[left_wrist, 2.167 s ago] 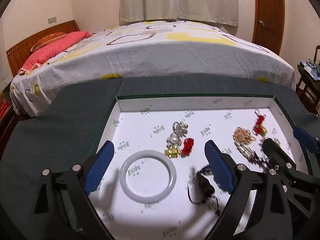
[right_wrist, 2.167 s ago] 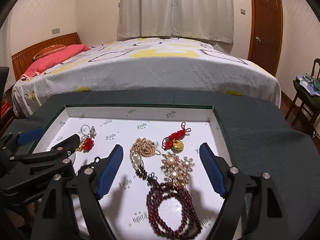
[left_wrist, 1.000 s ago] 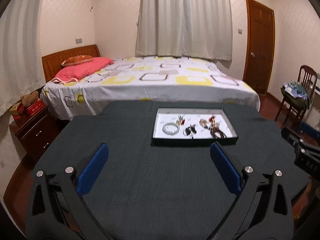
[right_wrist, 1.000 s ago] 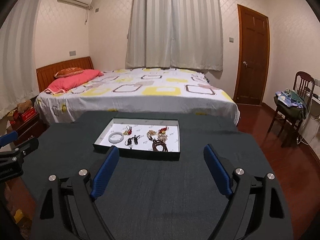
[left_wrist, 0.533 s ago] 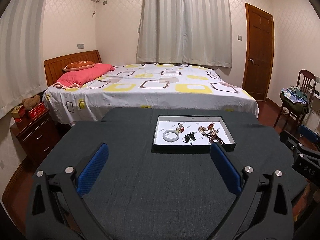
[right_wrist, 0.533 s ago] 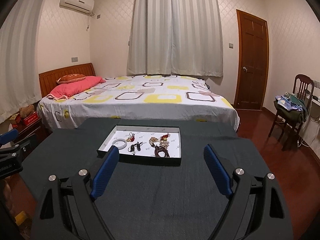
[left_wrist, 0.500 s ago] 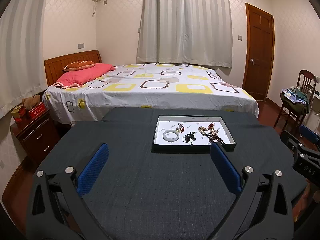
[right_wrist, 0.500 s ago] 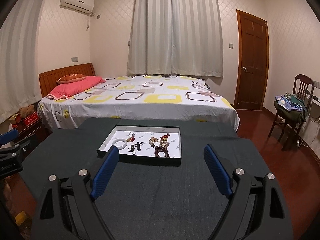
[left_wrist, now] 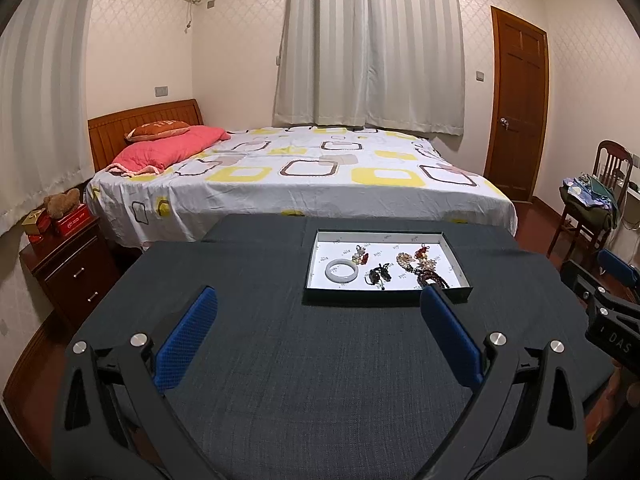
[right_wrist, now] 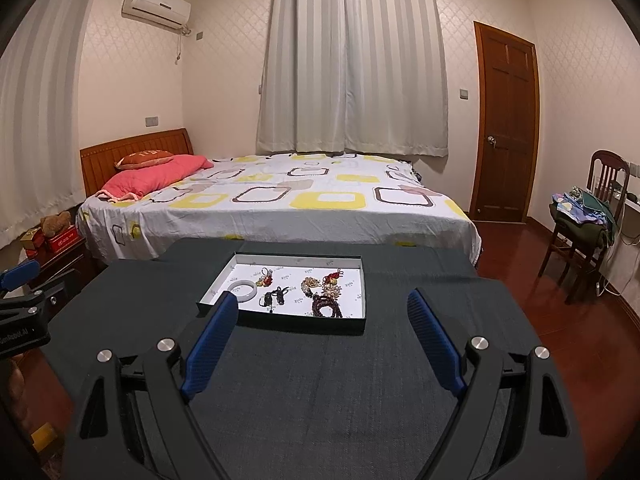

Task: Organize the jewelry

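Both the left gripper (left_wrist: 318, 332) and right gripper (right_wrist: 318, 334) hang spread and empty above the table (left_wrist: 320, 360). The tray (left_wrist: 460, 266) holds a white bangle (left_wrist: 341, 271), dark beads (right_wrist: 326, 307) and what seem small charms.

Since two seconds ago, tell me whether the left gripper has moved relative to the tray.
Yes. The left gripper has pulled back and up from the tray; earlier its fingers straddled the white bangle, which now lies far ahead.
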`<move>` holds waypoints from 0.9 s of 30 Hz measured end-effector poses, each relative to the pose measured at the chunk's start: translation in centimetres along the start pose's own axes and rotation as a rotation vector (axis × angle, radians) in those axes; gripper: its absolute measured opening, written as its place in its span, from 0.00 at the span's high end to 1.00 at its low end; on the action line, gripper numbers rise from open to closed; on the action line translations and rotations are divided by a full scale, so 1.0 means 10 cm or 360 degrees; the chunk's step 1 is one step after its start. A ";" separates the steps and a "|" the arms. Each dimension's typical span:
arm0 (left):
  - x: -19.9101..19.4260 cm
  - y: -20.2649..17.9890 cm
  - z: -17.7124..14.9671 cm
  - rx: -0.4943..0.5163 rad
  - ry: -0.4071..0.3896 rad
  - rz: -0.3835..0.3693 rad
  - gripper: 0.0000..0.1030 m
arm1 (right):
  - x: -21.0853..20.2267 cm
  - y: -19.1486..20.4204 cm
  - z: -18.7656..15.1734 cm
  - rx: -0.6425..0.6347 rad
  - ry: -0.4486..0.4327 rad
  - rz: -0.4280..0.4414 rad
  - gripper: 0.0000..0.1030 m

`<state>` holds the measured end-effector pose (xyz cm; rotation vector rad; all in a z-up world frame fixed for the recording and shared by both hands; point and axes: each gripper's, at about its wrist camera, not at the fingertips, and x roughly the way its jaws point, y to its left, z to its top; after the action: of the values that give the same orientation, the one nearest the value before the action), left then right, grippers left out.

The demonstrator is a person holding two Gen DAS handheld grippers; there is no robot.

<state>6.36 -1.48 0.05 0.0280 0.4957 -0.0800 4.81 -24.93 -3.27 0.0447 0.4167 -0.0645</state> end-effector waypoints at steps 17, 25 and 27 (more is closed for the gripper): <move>0.03 0.01 -0.02 -0.0012 0.0004 0.0008 0.04 | 0.00 0.05 0.02 -0.0006 -0.0004 0.0004 0.19; 0.02 0.02 -0.02 -0.0009 -0.0002 0.0008 0.04 | 0.00 0.05 0.01 -0.0006 -0.0006 0.0003 0.19; 0.02 0.02 -0.02 -0.0009 -0.0004 0.0011 0.04 | 0.00 0.05 0.01 -0.0005 -0.0006 0.0004 0.19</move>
<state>6.48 -1.26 -0.23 0.0239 0.4933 -0.0719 4.90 -24.41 -3.12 0.0417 0.4132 -0.0616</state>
